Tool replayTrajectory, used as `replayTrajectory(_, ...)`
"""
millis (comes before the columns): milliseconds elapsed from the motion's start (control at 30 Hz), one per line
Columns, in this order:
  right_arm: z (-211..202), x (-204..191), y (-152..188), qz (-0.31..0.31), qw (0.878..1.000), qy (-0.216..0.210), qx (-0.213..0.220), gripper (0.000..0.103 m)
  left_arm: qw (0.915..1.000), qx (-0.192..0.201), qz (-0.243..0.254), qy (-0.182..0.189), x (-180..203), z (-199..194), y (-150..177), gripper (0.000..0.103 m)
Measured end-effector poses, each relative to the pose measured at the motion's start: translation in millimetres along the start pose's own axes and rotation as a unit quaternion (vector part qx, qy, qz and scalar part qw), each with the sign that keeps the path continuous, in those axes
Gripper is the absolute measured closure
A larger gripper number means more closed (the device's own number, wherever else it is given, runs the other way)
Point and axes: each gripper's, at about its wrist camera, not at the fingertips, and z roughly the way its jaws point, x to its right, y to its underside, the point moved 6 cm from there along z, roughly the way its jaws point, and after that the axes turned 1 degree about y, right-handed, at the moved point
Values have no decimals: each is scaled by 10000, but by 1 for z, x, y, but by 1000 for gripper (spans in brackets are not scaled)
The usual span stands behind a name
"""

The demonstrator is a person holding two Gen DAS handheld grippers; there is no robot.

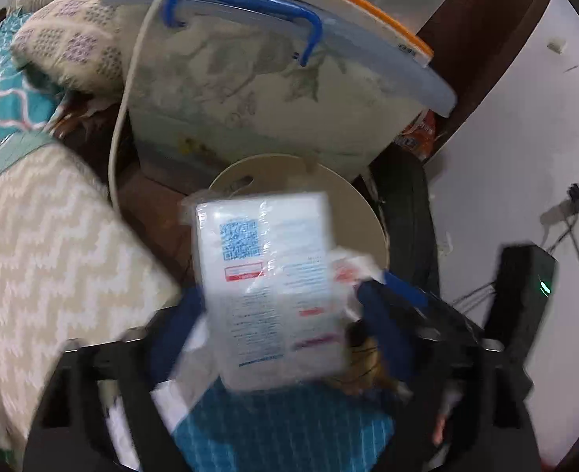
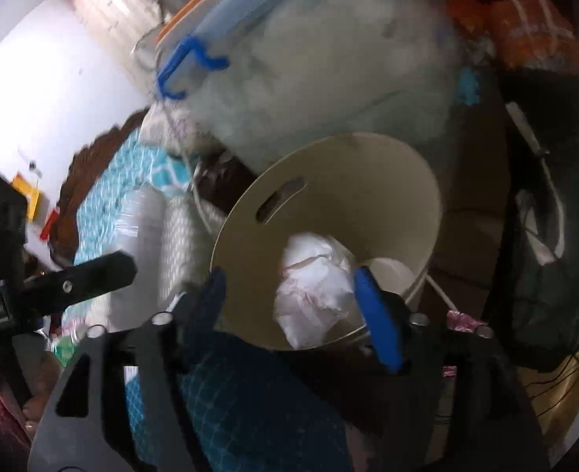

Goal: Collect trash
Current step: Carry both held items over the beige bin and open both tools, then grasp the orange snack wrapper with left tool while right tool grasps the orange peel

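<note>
Above the round beige bin [image 1: 362,212], the left gripper [image 1: 277,306] grasps one flat packet [image 1: 269,287] wrapped in clear film; it looks light, fairly stiff and slippery, best pinched at its lower edge. Over the same bin, the right gripper [image 2: 289,291] has its fingers spread around one crumpled white wad [image 2: 313,287], soft and light; whether they touch it I cannot tell.
</note>
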Motion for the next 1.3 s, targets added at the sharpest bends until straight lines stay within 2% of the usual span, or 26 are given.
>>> replayTrajectory(133, -19, -4, 5, -2, 9994, 14, 350, 30, 9999, 58, -17, -129, 1, -4, -1, 18)
replayTrajectory(267, -37, -25, 16, -90, 9979, -308, 562, 30, 9993, 343, 22, -111, -12, -47, 30, 18)
replayTrajectory(433, -31, -84, 41, -530, 9940, -933, 228, 31, 9979, 621, -207, -4, -44, -120, 110, 18)
replayTrajectory(567, -14, -146, 70, -869, 9845, -1507, -221, 31, 9942, 778, -661, -345, -83, -171, 183, 18)
replayTrajectory(633, -1, -175, 87, -1026, 9782, -1736, -490, 31, 9894, 818, -1051, -586, -105, -198, 224, 18)
replayTrajectory(700, 13, -209, 109, -1223, 9685, -1995, -845, 31, 9790, 895, -1553, -970, -130, -225, 266, 18)
replayTrajectory(800, 29, -256, 141, -1572, 9503, -2334, -1335, 31, 9623, 1073, -2140, -1291, -156, -255, 306, 18)
replayTrajectory(900, 36, -296, 177, -1890, 9289, -2644, -1778, 31, 9455, 1210, -2531, -1651, -172, -278, 333, 18)
replayTrajectory(1033, 43, -328, 201, -2259, 9082, -2832, -2095, 34, 9302, 1297, -2948, -1759, -187, -288, 346, 19)
replayTrajectory(1100, 47, -338, 207, -2418, 9007, -2831, -2238, 35, 9270, 1332, -3065, -1703, -187, -290, 347, 19)
replayTrajectory(1233, 52, -348, 211, -2519, 8943, -2855, -2351, 41, 9268, 1392, -3025, -1736, -184, -295, 355, 19)
replayTrajectory(1267, 53, -352, 216, -2563, 8912, -2886, -2383, 48, 9262, 1408, -3021, -1761, -183, -295, 357, 19)
replayTrajectory(1300, 55, -357, 219, -2586, 8885, -2905, -2434, 60, 9252, 1421, -3043, -1765, -181, -296, 361, 19)
